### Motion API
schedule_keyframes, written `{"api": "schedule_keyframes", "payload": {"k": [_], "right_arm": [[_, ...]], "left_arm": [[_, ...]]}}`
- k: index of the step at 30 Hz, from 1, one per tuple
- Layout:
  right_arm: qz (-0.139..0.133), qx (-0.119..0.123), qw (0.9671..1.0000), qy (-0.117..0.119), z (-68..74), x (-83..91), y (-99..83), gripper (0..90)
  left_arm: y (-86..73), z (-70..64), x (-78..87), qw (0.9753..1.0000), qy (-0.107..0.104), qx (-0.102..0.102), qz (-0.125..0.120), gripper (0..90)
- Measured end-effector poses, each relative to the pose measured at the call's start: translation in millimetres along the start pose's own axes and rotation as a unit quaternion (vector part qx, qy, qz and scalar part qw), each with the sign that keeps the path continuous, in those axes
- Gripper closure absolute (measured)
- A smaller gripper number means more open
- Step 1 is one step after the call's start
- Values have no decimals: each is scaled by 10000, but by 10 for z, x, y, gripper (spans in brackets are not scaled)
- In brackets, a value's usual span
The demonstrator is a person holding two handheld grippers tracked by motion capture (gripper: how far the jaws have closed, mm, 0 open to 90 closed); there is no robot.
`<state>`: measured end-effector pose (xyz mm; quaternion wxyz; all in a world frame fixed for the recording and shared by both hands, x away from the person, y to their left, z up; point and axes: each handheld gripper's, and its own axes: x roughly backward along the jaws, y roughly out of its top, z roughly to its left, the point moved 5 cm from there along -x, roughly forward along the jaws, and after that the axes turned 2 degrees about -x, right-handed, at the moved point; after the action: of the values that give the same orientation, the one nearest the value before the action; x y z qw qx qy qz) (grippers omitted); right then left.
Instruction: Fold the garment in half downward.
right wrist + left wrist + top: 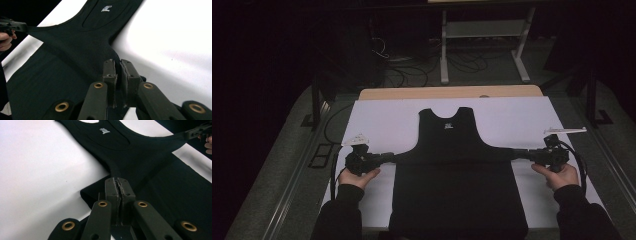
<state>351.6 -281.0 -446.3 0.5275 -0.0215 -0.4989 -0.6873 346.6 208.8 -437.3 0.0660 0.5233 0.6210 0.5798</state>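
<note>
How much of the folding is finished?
Not much done: the black tank top lies flat on the white sheet, neck away. In hand: the left gripper and right gripper pinch its sides, stretched taut. Probably left: folding it over and smoothing.

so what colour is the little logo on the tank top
White, on the black tank top; the logo shows best in the left gripper view.
</note>
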Motion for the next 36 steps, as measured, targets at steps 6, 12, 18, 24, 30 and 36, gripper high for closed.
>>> {"api": "schedule_keyframes", "payload": {"k": [6, 12, 18, 24, 30, 36], "right_arm": [[159, -21, 9999, -23, 0, -14, -78, 816], [249, -36, 9997, -44, 16, -13, -123, 816], [278, -35, 9996, -25, 41, 2, -156, 816], [394, -79, 9992, -33, 52, 9, -223, 816], [476, -108, 9988, -31, 62, 3, -259, 815], [528, -158, 9985, 9, 62, 4, -296, 815]], "left_arm": [[-33, -55, -5, 10000, -44, 16, 85, 867], [-89, -69, -8, 9998, -51, 59, 198, 866], [-159, -72, -20, 9991, -77, 60, 414, 866], [-206, -82, -37, 9983, -94, 96, 562, 865], [-256, -74, -65, 9969, -101, 178, 758, 865], [-288, -67, -80, 9957, -118, 261, 879, 865]]}}
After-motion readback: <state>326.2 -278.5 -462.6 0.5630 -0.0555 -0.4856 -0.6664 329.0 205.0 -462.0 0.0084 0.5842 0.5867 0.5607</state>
